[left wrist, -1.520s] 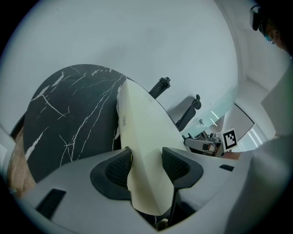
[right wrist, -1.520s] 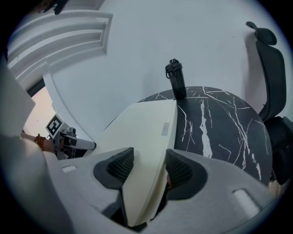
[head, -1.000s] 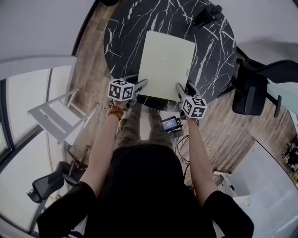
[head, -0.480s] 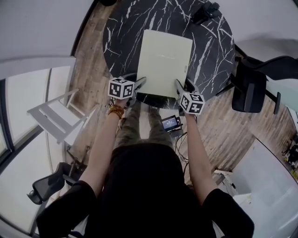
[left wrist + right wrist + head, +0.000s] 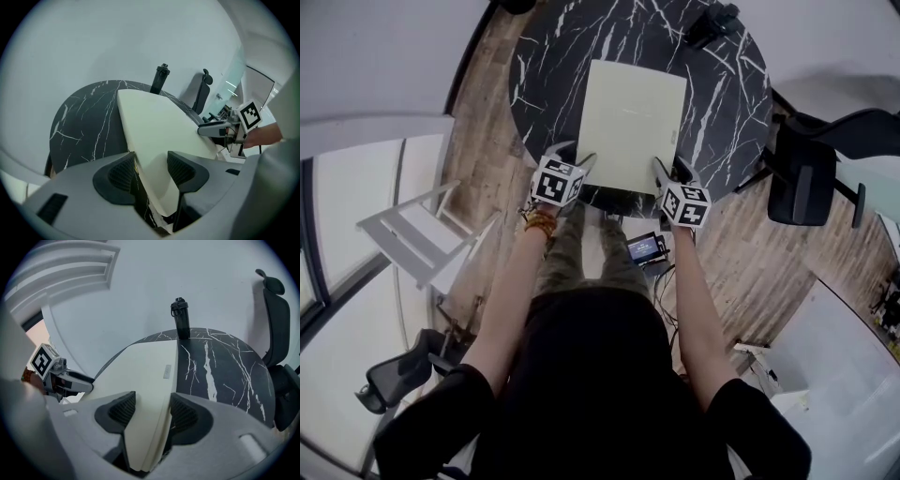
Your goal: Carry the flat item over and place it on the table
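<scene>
Lying flat on the round black marble worktop [image 5: 727, 103] with white veins, the pale cream rectangular flat board [image 5: 633, 122] points its long sides away from the person. Its near short edge sits close to the worktop's near rim.

The left gripper [image 5: 577, 160] stands at the board's near left corner and the right gripper [image 5: 672, 172] at its near right corner, both angled downward. The left gripper view shows that corner running between the two ribbed dark pads. Those jaws have just been opening and now stand spread, no longer clamping, though one pad looks very near the board's edge. The right gripper view shows the same: the board's edge passes between jaws that have also just been opening. They are parted now, with a slim gap beside the board.

A black bottle [image 5: 714, 24] stands upright at the far side of the worktop, apart from the board. A dark office chair [image 5: 806, 178] stands on the wooden floor [image 5: 492, 103], beside the worktop on the person's right.
</scene>
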Tool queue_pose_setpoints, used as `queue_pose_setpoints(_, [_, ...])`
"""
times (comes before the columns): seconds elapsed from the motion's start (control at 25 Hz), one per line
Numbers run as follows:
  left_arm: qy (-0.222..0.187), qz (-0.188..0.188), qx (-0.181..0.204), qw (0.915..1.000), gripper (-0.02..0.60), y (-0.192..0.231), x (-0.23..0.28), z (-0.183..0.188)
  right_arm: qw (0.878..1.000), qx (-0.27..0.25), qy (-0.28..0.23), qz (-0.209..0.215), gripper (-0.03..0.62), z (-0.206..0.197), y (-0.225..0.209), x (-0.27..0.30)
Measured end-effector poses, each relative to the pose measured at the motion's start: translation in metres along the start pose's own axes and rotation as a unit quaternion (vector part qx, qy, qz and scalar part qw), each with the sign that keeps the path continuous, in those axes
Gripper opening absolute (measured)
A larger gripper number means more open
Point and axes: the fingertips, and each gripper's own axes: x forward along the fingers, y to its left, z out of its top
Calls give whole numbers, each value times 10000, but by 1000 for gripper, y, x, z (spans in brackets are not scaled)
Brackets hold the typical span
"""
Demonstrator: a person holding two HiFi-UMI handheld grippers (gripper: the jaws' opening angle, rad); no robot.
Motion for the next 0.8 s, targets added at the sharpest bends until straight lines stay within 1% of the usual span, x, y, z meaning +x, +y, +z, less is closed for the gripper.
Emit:
queue_pose_setpoints(0.04, [2, -17, 26, 10000, 233, -1, 1, -2, 10000, -5, -16, -16, 233, 0, 0, -1])
queue_pose_setpoints(0.12, [-36, -84, -113, 9999, 233, 0, 2, -8, 9999, -77, -38, -54, 232, 1, 2, -2])
queue_pose_setpoints(0.2, [-90, -70, -183, 9998, 233, 0, 0, -10, 9997, -215, -45, -91, 232, 2, 4, -4])
queue_pose_setpoints(0.36, [-179, 5, -25, 9998, 233, -7, -3, -6, 9990, -377, -183, -164, 232, 9, 6, -14])
queue_pose_setpoints(0.48, [-372, 84, -2, 9993, 233, -14, -7, 0, 9978, -499, -354, -251, 232, 16, 7, -25])
queue_pose_setpoints(0.6, [-563, 162, 87, 9982, 233, -21, -9, 8, 9961, -682, -501, -250, 225, 23, 14, -32])
queue_pose_setpoints(0.68, [-670, 203, 138, 9975, 230, -27, -10, 12, 9956, -708, -570, -221, 224, 27, 17, -36])
queue_pose_setpoints(0.8, [-839, 293, 228, 9958, 204, -34, -15, 18, 9945, -798, -658, -145, 218, 32, 25, -41])
